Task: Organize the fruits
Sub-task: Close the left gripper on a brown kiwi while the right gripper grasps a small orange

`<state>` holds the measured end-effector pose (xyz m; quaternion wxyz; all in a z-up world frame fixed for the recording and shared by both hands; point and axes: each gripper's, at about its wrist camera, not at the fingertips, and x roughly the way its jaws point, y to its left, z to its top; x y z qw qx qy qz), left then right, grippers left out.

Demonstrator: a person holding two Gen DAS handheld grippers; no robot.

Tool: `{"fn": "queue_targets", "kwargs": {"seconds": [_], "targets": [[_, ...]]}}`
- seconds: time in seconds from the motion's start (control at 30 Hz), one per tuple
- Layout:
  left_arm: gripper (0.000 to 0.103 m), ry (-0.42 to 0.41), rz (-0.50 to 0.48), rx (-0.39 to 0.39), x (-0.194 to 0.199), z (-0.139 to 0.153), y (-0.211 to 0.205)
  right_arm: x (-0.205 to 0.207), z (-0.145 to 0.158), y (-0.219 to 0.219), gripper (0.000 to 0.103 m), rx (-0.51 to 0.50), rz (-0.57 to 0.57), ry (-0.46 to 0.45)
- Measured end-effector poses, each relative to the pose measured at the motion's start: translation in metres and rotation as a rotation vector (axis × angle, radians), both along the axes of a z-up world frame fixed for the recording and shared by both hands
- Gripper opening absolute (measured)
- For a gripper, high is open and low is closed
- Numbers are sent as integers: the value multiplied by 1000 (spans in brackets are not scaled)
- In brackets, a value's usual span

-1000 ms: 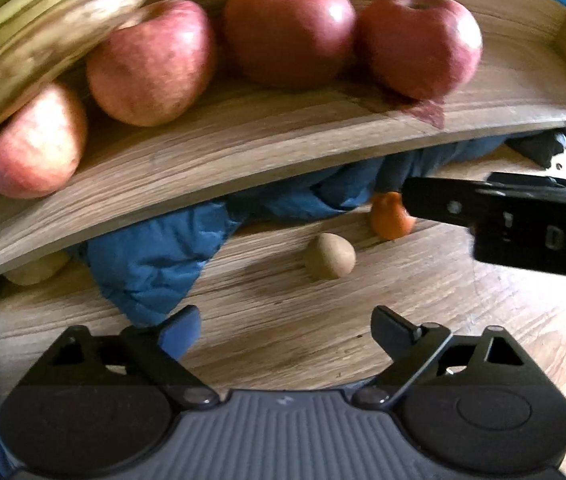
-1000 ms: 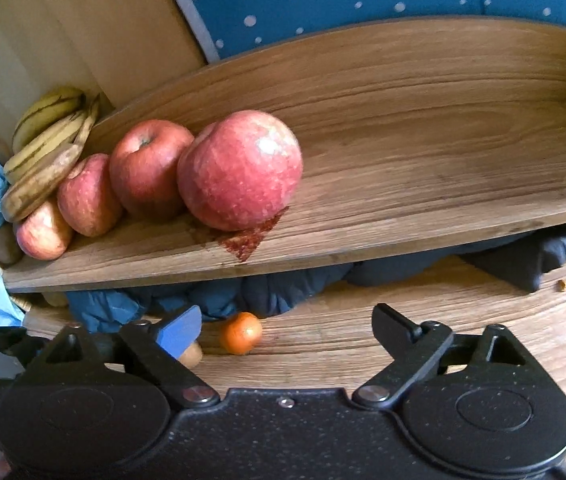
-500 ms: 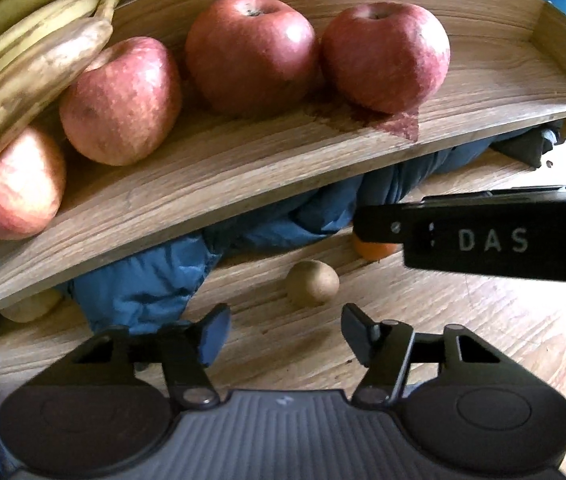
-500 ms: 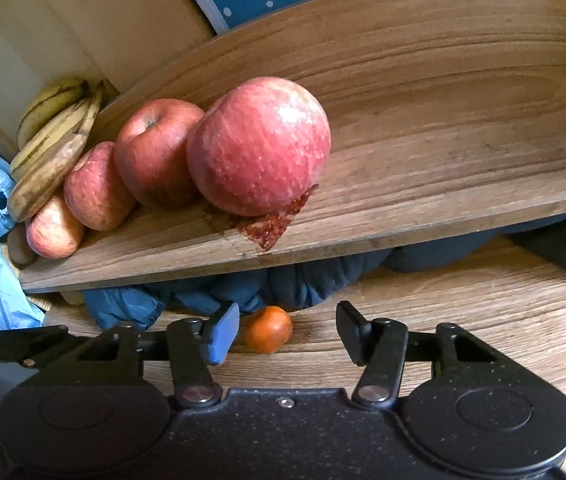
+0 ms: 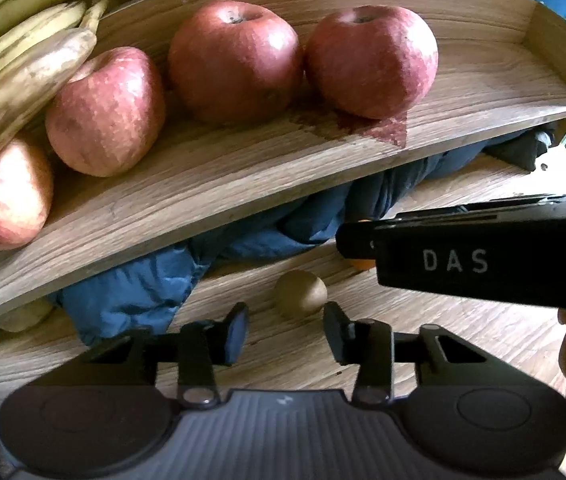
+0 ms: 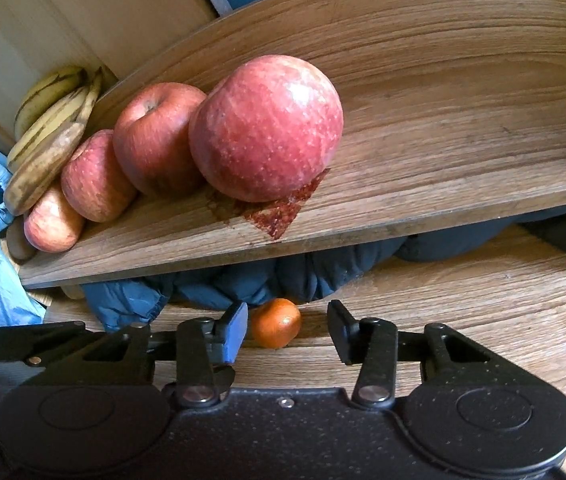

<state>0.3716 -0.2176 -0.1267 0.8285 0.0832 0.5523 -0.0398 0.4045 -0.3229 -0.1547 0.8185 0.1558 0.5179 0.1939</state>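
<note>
A: How were the two tools found?

B: The left gripper (image 5: 286,334) was seen pointed down at the lower wooden board (image 5: 423,340), its jaws partly open and closing. A brown kiwi (image 5: 300,294) was framed just beyond the fingertips, roughly in line with the gap, but no contact with either pad was seen. Nothing was held.

A: And the other?

B: The right gripper (image 6: 287,330) was likewise caught closing. A small orange mandarin (image 6: 276,322) was seen in the gap, close against the blue pad on the left finger, with a clear space left to the right finger. Whether the blue pad touched it could not be told. No grip was shown.

A: Where were the remaining fruits placed?

B: On the raised wooden tray (image 5: 243,168), four red apples (image 5: 235,60) were lined up in a row, touching one another. A bunch of bananas (image 5: 19,68), heavily browned, was laid at the row's left end, resting on the leftmost apples. A reddish stain (image 6: 283,210) was noted on the tray under the rightmost apple.

A: Anything under the tray?

B: A crumpled dark blue cloth (image 5: 143,292) was seen bunched beneath its front edge, just behind the kiwi and mandarin. In the left wrist view, the right tool's black body, lettered DAS, was seen crossing in front of the mandarin.
</note>
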Motion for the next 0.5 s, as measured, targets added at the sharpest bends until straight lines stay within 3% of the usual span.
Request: {"fn": "queue_targets", "kwargs": {"seconds": [0.07, 0.5], "targets": [[39, 0, -1, -4, -1, 1, -1, 0, -1, 2, 43, 0, 2, 0], [36, -10, -4, -17, 0, -1, 4, -2, 0, 0, 33, 13, 20, 4]]}}
